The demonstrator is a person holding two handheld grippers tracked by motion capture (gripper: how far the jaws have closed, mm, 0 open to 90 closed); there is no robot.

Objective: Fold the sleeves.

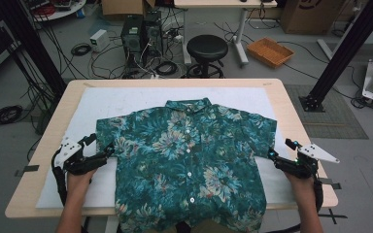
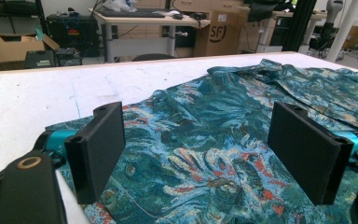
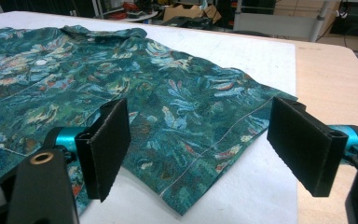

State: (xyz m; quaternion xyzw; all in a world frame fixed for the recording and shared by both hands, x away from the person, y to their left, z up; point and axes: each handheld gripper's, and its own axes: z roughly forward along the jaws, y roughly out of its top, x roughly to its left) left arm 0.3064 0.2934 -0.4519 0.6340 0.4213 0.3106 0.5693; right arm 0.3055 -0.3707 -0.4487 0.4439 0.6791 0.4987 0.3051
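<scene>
A teal floral shirt (image 1: 187,160) lies flat and face up on the white mat (image 1: 102,104) that covers the worktop (image 1: 291,107), buttoned down the front, collar toward the far edge and hem hanging a little over the near edge. The left tool (image 1: 108,151) sits at the shirt's left short sleeve (image 2: 200,154) with its jaws spread wide, and in the left gripper view the sleeve cloth lies between and beneath them, not yet pinched. The right tool (image 1: 273,158) is likewise spread at the right sleeve (image 3: 205,126), whose hemmed edge and corner lie between its jaws in the right gripper view. The work in hand looks like taking both sleeves to fold them inward. The chief risk is a poor bite: if either tool closes too high it may catch only a top layer, or nothing, and the sleeve would slide out once lifted. Closing too low could pinch the mat together with the cloth and drag it across the worktop. Thin fabric like this probably drapes and slips, so uneven lifting by the two hands could skew the body, wrinkle the front or pull the overhanging hem further off the near edge. A jaw snagging a button seems less likely, since the placket (image 1: 189,160) is well apart from both tools.
</scene>
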